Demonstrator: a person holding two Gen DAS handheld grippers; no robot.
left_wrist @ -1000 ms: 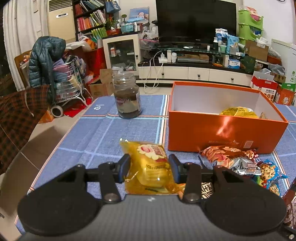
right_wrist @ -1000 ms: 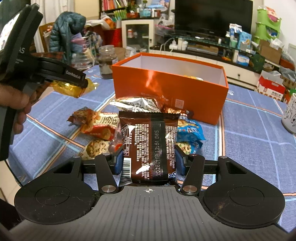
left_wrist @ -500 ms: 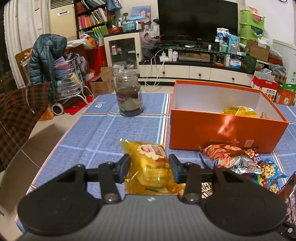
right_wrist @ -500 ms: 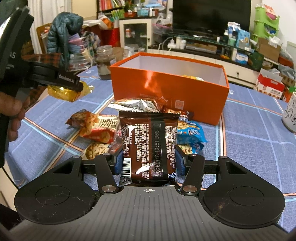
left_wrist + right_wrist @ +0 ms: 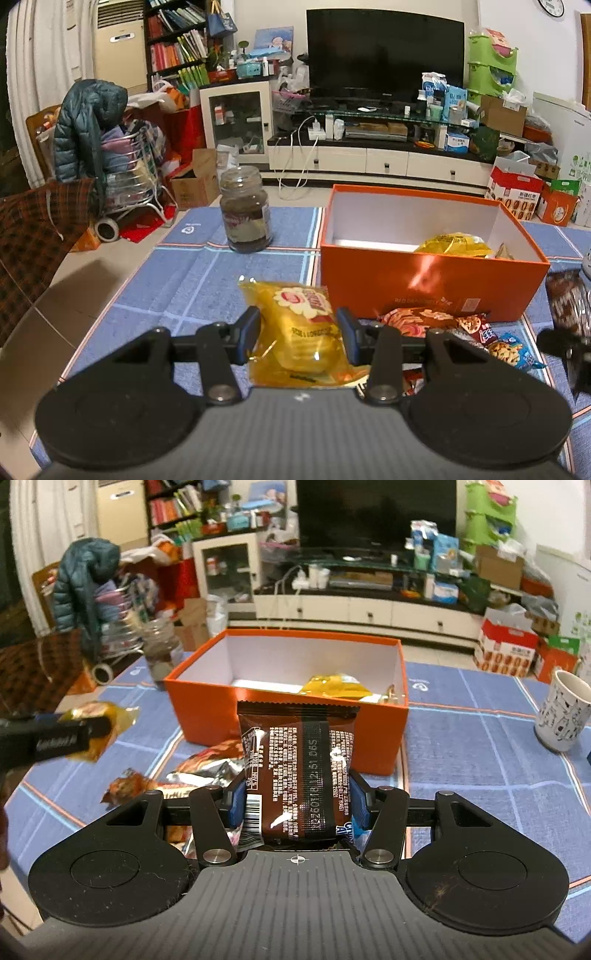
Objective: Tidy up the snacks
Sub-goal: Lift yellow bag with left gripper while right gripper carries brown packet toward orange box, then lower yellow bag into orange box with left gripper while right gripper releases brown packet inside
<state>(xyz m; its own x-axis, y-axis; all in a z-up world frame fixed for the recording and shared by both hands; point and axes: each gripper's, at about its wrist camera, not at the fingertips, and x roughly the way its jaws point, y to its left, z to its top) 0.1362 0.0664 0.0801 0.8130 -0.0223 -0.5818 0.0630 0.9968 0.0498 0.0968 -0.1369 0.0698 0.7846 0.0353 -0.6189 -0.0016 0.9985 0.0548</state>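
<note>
The left gripper (image 5: 298, 334) grips a yellow snack packet (image 5: 301, 332). The right gripper (image 5: 297, 803) grips a brown snack packet (image 5: 297, 771), near the orange box (image 5: 207, 712), which holds perhaps another yellow packet (image 5: 338, 686).

Jar (image 5: 245, 214) left of box (image 5: 424, 288); packets (image 5: 436, 319) before box; cup (image 5: 561, 710) right.

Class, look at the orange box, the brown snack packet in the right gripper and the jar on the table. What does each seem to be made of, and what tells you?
Orange box: probably cardboard, slightly glossy; stiff flat walls, white inside, a soft glare.
Brown snack packet: glossy plastic film; crimped zigzag edge, bright highlights.
Jar: likely clear glass; dark contents show through.
</note>
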